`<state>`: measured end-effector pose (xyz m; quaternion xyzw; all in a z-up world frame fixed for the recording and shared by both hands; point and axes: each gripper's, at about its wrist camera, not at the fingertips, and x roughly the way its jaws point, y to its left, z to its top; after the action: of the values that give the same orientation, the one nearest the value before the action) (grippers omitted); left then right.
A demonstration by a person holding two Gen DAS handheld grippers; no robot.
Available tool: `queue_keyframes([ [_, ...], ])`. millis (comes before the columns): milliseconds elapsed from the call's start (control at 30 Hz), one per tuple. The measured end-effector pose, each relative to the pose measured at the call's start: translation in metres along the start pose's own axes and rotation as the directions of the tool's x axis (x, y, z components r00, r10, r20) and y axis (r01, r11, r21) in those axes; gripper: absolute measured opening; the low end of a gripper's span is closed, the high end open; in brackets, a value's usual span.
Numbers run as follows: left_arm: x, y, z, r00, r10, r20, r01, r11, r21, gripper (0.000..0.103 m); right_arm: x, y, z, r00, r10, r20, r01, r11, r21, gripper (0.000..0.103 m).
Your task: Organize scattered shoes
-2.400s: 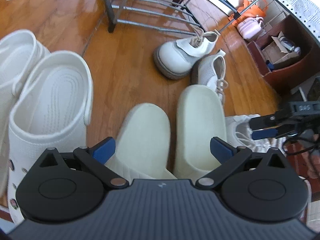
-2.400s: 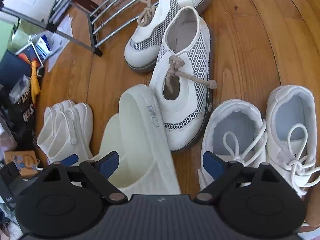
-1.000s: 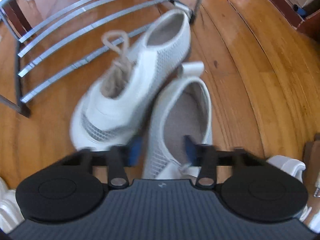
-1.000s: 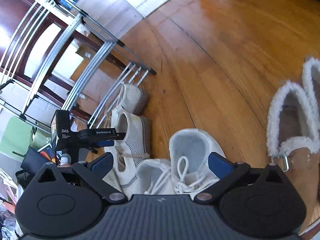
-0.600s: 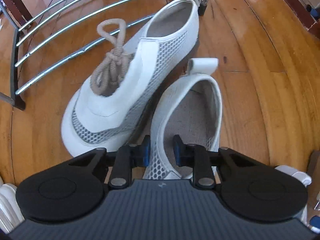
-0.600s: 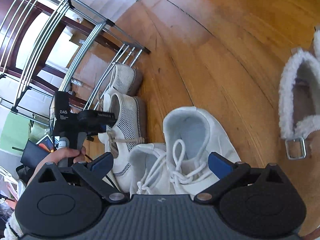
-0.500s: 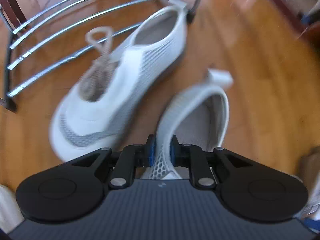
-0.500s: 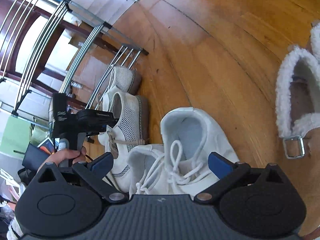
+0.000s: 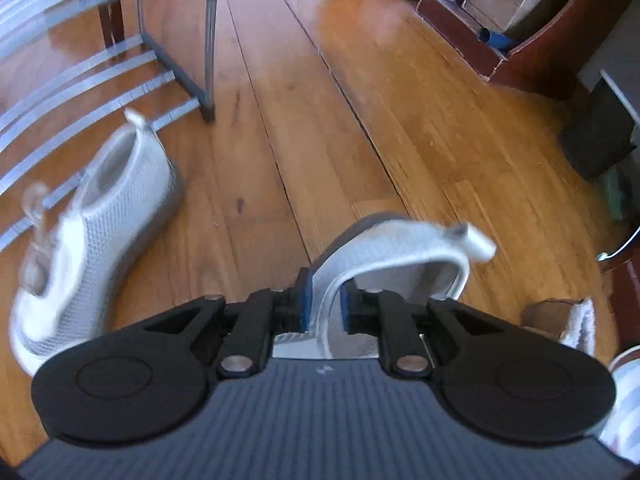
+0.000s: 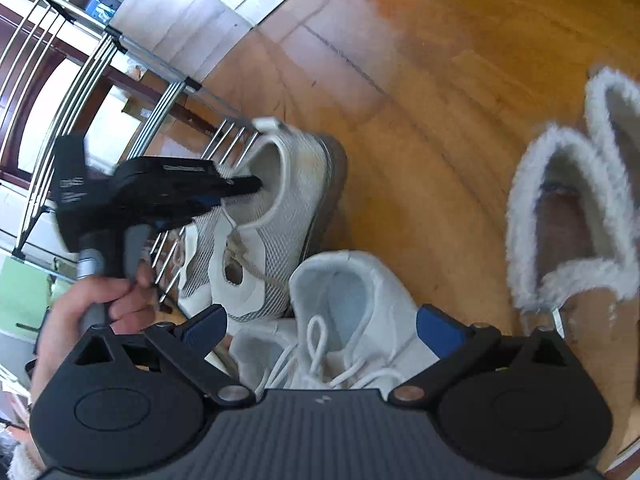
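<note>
My left gripper (image 9: 325, 300) grips the side wall of a white mesh shoe (image 9: 400, 240) near its heel. The wall sits pinched between the blue pads as the jaws are opening. The right wrist view shows that shoe (image 10: 296, 184) lifted and tilted, with a hand (image 10: 80, 312) on the left gripper's handle. Its mate (image 9: 100, 232) lies on the wood floor by the metal shoe rack (image 9: 100, 68). My right gripper (image 10: 320, 328) stands open above a pair of white lace-up sneakers (image 10: 344, 320), touching nothing.
Two fleece-lined tan slippers (image 10: 568, 220) lie right of the sneakers. The rack (image 10: 80, 80) stands at the left. A brown cabinet with a cardboard box (image 9: 500, 0) and a dark box (image 9: 596, 128) line the far right. Bare wood floor lies between.
The left gripper has risen and swung right with the mesh shoe pinched in it, leaving the mate behind by the rack. The right gripper has hardly moved.
</note>
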<state>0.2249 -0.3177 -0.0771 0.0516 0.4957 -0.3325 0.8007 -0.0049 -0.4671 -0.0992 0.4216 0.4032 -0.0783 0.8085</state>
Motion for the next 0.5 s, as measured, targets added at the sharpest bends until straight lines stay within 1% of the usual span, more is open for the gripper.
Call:
queue_keyframes([
  [33,-0.005,0.002,0.001,1.000,-0.014,0.016,0.014,1.000,-0.014,0.069,-0.001,-0.001,0.002,1.000,-0.002,0.002,0.002,1.000,0.004,0.102],
  [67,-0.019,0.009,0.000,0.998,-0.045,0.043,0.047,0.998,-0.042,0.075,0.000,-0.002,0.003,1.000,-0.004,0.002,0.004,1.000,0.007,0.102],
  [133,-0.034,0.017,-0.004,0.997,-0.054,0.055,0.058,0.996,-0.072,0.080,-0.003,-0.003,0.008,1.000,-0.006,0.009,0.006,1.000,0.007,0.102],
  [233,-0.062,0.045,-0.018,0.994,-0.053,0.097,0.066,0.989,-0.129,0.082,-0.004,-0.001,0.014,1.000,-0.012,0.010,0.012,1.000,-0.006,0.102],
  [267,-0.072,0.059,-0.027,0.994,-0.048,0.100,0.063,0.987,-0.151,0.084,-0.005,0.001,0.017,1.000,-0.011,0.010,0.011,1.000,-0.014,0.102],
  [367,-0.094,0.095,-0.049,0.994,-0.029,0.102,0.050,0.977,-0.207,0.084,-0.007,0.004,0.027,1.000,-0.011,-0.002,0.010,0.999,-0.033,0.102],
  [433,-0.105,0.111,-0.063,0.995,-0.011,0.099,0.035,0.969,-0.245,0.086,-0.004,0.016,0.042,0.998,-0.043,-0.044,0.039,0.995,-0.087,0.102],
  [467,-0.110,0.119,-0.071,0.995,-0.001,0.097,0.027,0.964,-0.264,0.090,0.000,0.024,0.052,0.996,-0.045,-0.083,0.035,0.993,-0.115,0.102],
  [500,-0.111,0.127,-0.078,0.995,-0.014,0.094,0.040,0.959,-0.280,0.093,0.004,0.032,0.061,0.991,-0.048,-0.121,0.031,0.989,-0.143,0.102],
])
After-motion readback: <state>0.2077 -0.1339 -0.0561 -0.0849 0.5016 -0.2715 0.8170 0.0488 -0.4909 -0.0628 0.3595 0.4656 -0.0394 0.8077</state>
